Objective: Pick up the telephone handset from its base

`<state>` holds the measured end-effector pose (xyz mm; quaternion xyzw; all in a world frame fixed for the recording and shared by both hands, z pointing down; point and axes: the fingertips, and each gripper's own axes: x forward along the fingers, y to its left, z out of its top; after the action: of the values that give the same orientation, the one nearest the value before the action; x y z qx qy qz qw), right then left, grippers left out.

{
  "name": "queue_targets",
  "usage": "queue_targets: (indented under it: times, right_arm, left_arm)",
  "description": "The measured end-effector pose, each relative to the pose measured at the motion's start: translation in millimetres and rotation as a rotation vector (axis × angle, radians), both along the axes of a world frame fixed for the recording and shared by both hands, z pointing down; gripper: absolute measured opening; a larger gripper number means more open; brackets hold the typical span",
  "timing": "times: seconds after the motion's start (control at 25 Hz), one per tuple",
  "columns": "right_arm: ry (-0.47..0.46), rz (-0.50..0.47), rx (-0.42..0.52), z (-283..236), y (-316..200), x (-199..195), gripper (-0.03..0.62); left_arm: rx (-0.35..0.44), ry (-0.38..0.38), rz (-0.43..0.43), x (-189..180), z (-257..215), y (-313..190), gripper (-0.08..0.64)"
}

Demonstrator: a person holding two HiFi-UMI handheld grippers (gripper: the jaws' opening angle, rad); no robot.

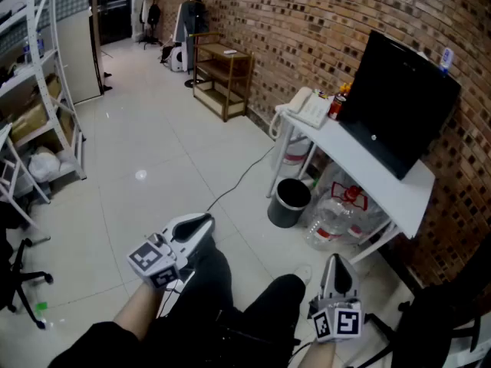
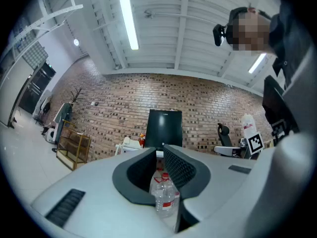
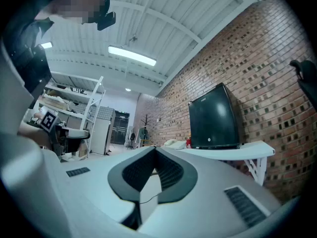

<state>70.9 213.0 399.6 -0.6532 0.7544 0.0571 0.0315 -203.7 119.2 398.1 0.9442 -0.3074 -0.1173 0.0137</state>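
Both grippers hang low over the person's dark trousers (image 1: 238, 305), well apart from the white table (image 1: 368, 167) against the brick wall (image 1: 307, 21). The left gripper (image 1: 201, 222) points toward the table with its jaws pressed together at the tips, and its own view shows nothing pinched between them. Through the narrow gap behind those tips only the clear water bottles (image 2: 163, 192) under the table show. The right gripper (image 1: 336, 261) sits nearer the table's front leg, and its jaws also meet at the tips with nothing held. The telephone (image 1: 308, 107) stands at the far end of the table, well out of reach of either gripper. Its handset (image 1: 296, 100) seems to lie in place on the base, though at this distance it is too small to be sure. Just beside the telephone is a red can (image 1: 336, 106), and next to that a large black monitor (image 1: 399, 106) leans against the wall. A black bin (image 1: 289, 202) stands on the floor under the telephone end of the table, beside the bottles. Further along the wall is a wooden shelf (image 1: 222, 67).
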Motion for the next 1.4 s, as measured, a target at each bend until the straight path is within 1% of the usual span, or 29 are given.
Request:
queue_targets:
  times: [0.16, 0.32, 0.48, 0.64, 0.96, 1.12, 1.2, 1.4]
  right_arm:
    - [0.014, -0.003, 0.030, -25.5, -12.2, 4.6, 0.009]
    - [0.031, 0.000, 0.024, -36.4, -23.1, 7.1, 0.009]
    - [0.027, -0.005, -0.001, -30.9, -34.4, 7.7, 0.009]
    - [0.021, -0.002, -0.038, -15.2, -56.7, 14.6, 0.009]
    - [-0.008, -0.009, -0.081, 10.3, -138.5, 41.3, 0.009]
    - [-0.009, -0.016, -0.096, 17.0, -172.9, 54.8, 0.009]
    - [-0.005, -0.016, -0.091, 11.7, -189.5, 63.8, 0.009]
    - [0.008, -0.009, -0.049, -11.2, -230.4, 86.3, 0.009]
  left_arm:
    - [0.007, 0.034, 0.014, -6.2, -33.7, -10.5, 0.046]
    - [0.036, 0.033, -0.017, -11.4, -50.3, -23.2, 0.046]
    - [0.009, 0.037, -0.034, -11.3, -44.3, -35.5, 0.046]
    - [-0.021, 0.023, -0.033, -1.6, -26.4, -58.1, 0.046]
    - [-0.063, -0.006, -0.033, 33.7, 0.8, -135.0, 0.046]
    - [-0.080, -0.010, -0.050, 45.3, 9.9, -170.6, 0.046]
    - [-0.080, -0.009, -0.064, 49.1, 7.6, -189.3, 0.046]
    - [-0.046, -0.005, -0.091, 64.3, -9.4, -235.4, 0.046]
